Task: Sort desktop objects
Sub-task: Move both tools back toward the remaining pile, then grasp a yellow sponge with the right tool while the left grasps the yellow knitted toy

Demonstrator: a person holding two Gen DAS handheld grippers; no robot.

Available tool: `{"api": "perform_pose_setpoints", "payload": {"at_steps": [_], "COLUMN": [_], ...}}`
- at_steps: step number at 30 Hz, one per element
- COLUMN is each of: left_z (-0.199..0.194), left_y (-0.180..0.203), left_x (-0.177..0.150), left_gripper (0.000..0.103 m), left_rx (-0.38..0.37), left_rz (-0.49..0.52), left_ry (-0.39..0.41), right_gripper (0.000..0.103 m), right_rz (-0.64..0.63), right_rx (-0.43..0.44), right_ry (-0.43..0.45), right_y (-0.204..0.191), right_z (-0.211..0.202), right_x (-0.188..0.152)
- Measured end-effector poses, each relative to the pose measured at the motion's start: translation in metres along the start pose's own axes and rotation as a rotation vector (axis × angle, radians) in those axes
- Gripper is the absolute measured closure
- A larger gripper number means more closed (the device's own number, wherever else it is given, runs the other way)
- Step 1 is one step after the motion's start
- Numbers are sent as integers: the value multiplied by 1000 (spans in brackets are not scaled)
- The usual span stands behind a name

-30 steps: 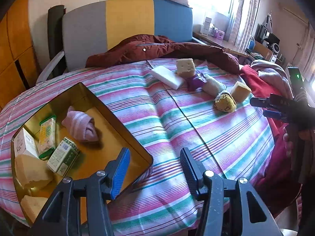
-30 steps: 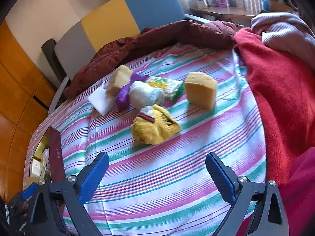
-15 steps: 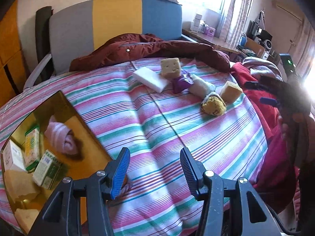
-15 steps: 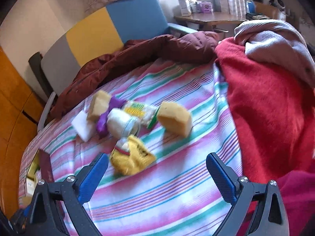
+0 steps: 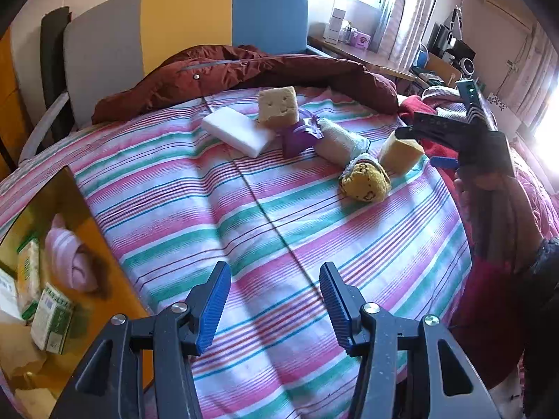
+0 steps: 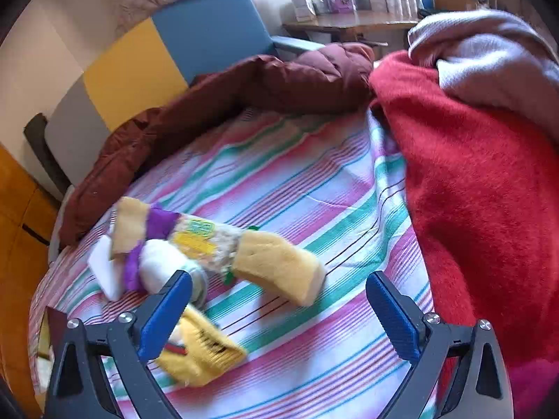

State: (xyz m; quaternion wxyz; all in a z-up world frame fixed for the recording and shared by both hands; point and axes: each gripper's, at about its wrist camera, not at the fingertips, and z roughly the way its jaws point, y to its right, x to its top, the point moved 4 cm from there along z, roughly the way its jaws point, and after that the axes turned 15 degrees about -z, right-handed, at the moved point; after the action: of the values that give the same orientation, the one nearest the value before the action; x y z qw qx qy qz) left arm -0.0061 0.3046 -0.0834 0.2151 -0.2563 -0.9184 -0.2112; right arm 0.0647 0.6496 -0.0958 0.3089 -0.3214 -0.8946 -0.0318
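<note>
Right gripper (image 6: 279,314), jaws apart and empty, has advanced over the striped bedcover's (image 6: 314,188) right edge onto the yellow foam sponge wedge (image 6: 279,265); pick imminent. Left gripper (image 5: 276,307) apart, empty.

A bed with a striped sheet (image 5: 272,223) carries a white sponge block (image 5: 237,132), two yellow sponges (image 5: 278,106) (image 5: 400,152), a purple wrapper (image 5: 300,134), rolled white and yellow socks (image 5: 365,181), a golden tray (image 5: 115,279) and a maroon jacket (image 5: 244,73).
</note>
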Motion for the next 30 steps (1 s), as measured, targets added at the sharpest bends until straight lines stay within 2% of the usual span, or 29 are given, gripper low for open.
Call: {"api": "perform_pose_setpoints", "payload": {"at_steps": [5,7,10,16,23,30], "left_z": [18,26,38,63,90,117], "left_y": [13,20,33,59,85,106], "left_x": [13,18,25,37,48,58], "left_gripper": [49,49,49,48,44,43], "left_rx": [-43,-51,-75,-139,-199,-211], "left_rz": [-13,-4,8,28,47,73], "left_ry": [-23,-28,-34,-62,-89,-108], "right_gripper": [20,35,47,48,48,48], "right_rz": [-5,-26,-63,-73,-53,-66], "right_rx": [-8,-19,-9,-15,13,32], "right_ry": [-21,-47,-53,-45,6,23], "right_y": [3,1,-5,-4,0,-6], "right_z": [12,17,20,17,5,3], "right_x": [4,4,3,4,8,12]}}
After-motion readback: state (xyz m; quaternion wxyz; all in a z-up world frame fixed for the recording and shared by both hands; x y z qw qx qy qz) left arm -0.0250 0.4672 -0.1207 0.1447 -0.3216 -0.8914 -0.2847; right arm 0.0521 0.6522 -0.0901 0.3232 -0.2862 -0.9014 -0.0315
